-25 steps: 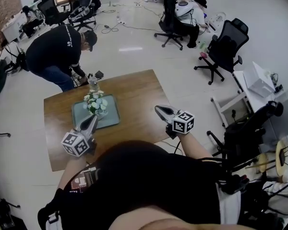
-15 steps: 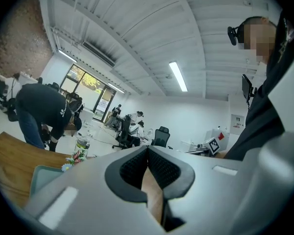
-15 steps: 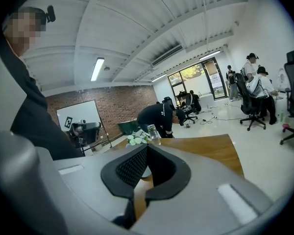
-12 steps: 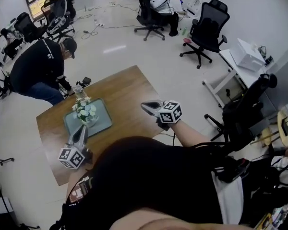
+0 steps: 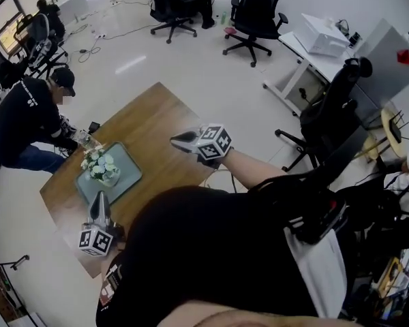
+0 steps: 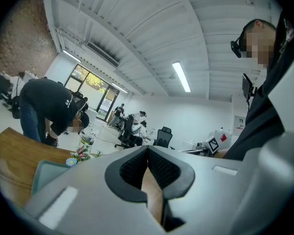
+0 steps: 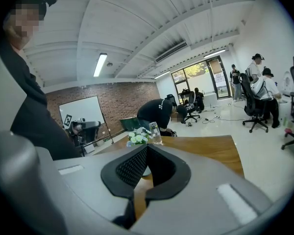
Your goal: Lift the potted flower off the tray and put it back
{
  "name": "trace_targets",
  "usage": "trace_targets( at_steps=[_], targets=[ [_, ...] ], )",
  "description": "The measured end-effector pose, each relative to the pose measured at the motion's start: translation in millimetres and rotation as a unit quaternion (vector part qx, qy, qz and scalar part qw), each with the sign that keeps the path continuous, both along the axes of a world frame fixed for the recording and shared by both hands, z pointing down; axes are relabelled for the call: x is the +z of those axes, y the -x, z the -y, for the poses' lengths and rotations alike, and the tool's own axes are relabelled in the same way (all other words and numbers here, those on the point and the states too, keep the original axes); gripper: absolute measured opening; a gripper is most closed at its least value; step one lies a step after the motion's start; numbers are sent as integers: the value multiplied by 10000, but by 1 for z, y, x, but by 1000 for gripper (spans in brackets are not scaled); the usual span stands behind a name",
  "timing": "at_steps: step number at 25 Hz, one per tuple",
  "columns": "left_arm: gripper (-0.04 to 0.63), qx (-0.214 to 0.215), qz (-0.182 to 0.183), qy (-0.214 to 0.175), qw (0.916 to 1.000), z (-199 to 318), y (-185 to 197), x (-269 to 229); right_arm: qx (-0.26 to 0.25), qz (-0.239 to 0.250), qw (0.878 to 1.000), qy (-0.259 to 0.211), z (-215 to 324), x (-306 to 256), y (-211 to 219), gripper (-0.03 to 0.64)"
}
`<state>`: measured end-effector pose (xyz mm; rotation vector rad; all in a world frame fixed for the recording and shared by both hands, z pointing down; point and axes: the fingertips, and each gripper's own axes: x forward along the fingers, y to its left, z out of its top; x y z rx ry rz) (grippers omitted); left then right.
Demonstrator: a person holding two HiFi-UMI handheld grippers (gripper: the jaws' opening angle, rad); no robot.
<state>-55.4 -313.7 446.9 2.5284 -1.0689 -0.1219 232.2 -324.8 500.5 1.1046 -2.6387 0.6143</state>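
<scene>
jaws pressed together on both sides, nothing between them, so you hold no pot.

head view: your left gripper (image 5: 100, 200) hovers over the near part of the worktop (image 5: 157, 125), just beside the tray (image 5: 126, 174). the potted flower (image 5: 100, 168) stands on the tray, apart from both grippers. your right gripper (image 5: 178, 141) hangs over the worktop's right side, well apart from the pot.

left gripper view: the jaws meet, and the flower shows low to the left, beside the tray's rim.

right gripper view: the jaws meet here too, and the flower stands beyond them next to a glass vessel (image 7: 154, 132).

my reading: the pot sits in its place, untouched. either the whole lift is ahead of you, or the pot is already back — these pictures can't settle which.
</scene>
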Motion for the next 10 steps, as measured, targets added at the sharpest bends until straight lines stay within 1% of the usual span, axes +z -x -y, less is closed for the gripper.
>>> trace_targets(
  at_steps=[10],
  targets=[
    [2, -27, 14, 3, 10000, 2, 5, 0, -80, -59, 10000, 7, 0, 1, 5, 12]
  ],
)
